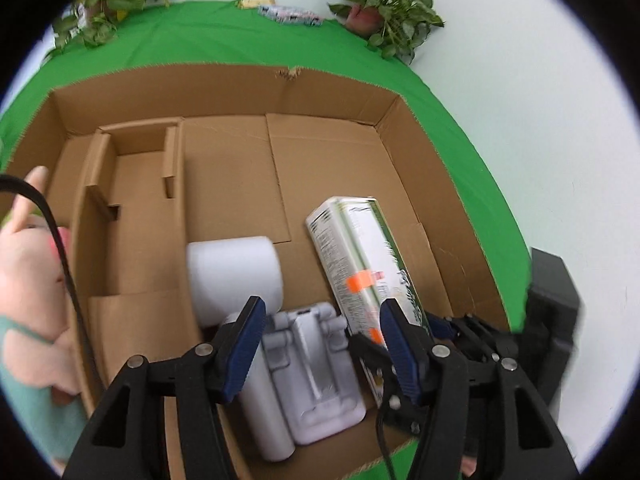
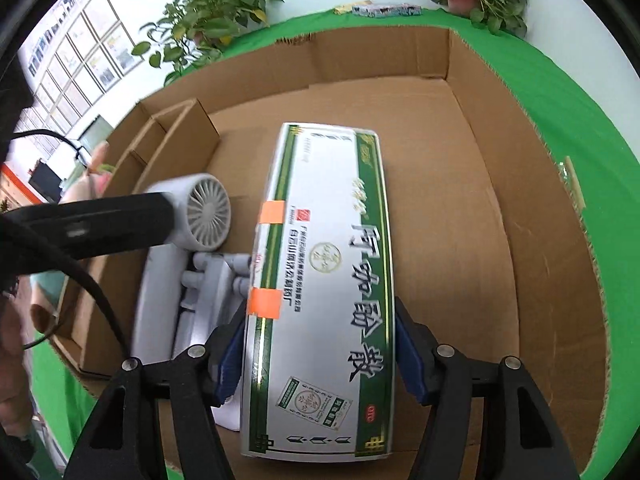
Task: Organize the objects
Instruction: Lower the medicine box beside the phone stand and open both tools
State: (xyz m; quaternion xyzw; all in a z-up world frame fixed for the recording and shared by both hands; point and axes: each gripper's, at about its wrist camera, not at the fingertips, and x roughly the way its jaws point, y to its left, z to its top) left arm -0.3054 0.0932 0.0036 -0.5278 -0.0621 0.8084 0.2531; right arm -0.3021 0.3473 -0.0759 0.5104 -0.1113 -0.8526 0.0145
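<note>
Right gripper [image 2: 320, 354] apparently clamps medicine box [image 2: 320, 280]; fan [image 2: 202, 212] beside.

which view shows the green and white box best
The right wrist view: the green and white box fills the centre with its whole printed face readable, clamped between the right gripper pads. The left wrist view shows it only edge-on and blurred, beside the white hair dryer in the cardboard box.
</note>
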